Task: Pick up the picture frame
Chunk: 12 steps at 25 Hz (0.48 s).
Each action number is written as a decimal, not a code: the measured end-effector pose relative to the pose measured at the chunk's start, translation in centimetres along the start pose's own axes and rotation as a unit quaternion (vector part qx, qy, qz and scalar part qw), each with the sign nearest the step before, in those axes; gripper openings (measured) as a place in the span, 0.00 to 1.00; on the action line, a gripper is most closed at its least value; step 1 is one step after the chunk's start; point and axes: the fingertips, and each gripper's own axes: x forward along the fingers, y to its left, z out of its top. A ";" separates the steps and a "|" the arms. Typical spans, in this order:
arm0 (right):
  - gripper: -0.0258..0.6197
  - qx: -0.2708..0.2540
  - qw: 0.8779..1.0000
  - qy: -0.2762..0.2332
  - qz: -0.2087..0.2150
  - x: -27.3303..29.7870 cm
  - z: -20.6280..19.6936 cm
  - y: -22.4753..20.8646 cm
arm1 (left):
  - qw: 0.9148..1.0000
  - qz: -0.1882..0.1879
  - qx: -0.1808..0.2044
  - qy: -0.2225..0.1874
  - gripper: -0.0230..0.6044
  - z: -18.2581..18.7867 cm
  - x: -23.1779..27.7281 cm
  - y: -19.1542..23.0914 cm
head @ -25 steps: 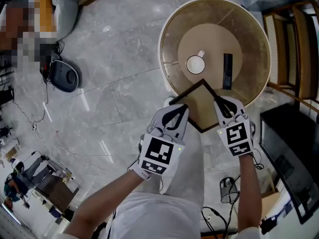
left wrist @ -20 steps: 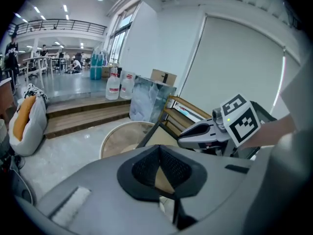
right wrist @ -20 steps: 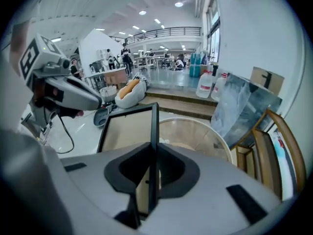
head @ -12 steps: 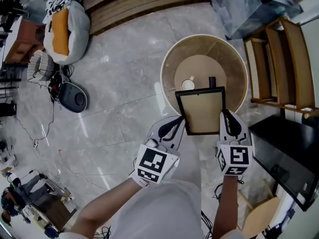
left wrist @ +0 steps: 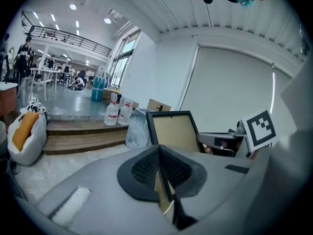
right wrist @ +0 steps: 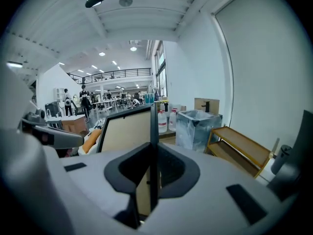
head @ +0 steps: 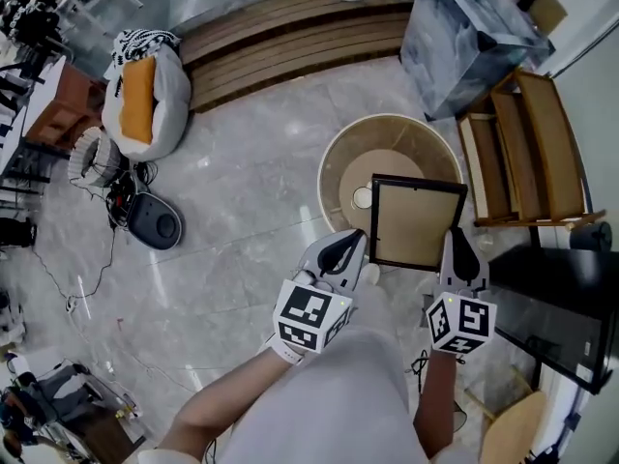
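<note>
The picture frame [head: 416, 223], black-edged with a tan backing, is held up in the air above the round table [head: 338, 167]. My left gripper [head: 360, 249] is shut on its lower left edge and my right gripper [head: 455, 247] is shut on its lower right edge. In the left gripper view the picture frame [left wrist: 172, 131] rises upright out of the closed jaws, with the right gripper's marker cube behind it. The right gripper view shows the picture frame [right wrist: 128, 126] pinched edge-on between the jaws.
A white cup [head: 362, 198] stands on the round table below the frame. A wooden shelf unit [head: 522, 148] and a plastic-wrapped box [head: 464, 32] are to the right, a black cabinet [head: 561, 307] at lower right. A robot vacuum [head: 155, 222] and bags [head: 140, 95] lie left.
Both grippers have lifted the frame higher off the table and tilted it upright. The table now looks smaller and farther below, and the view takes in more of the room.
</note>
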 end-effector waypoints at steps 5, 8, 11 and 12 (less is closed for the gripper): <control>0.10 0.004 0.999 -0.034 -0.022 -2.4 2.6 0.6 | 0.999 -0.008 0.013 -0.039 0.04 3.1 -1.5 -0.4; 0.10 0.010 0.998 -0.051 -0.031 -3.3 3.4 1.1 | 0.998 -0.011 0.022 -0.049 0.04 3.9 -1.9 0.1; 0.10 0.015 0.997 -0.059 -0.036 -3.8 3.8 1.4 | 0.998 -0.012 0.025 -0.054 0.04 4.1 -2.1 0.6; 0.10 0.016 0.997 -0.061 -0.038 -3.9 3.9 1.5 | 0.998 -0.013 0.026 -0.055 0.04 4.2 -2.1 0.7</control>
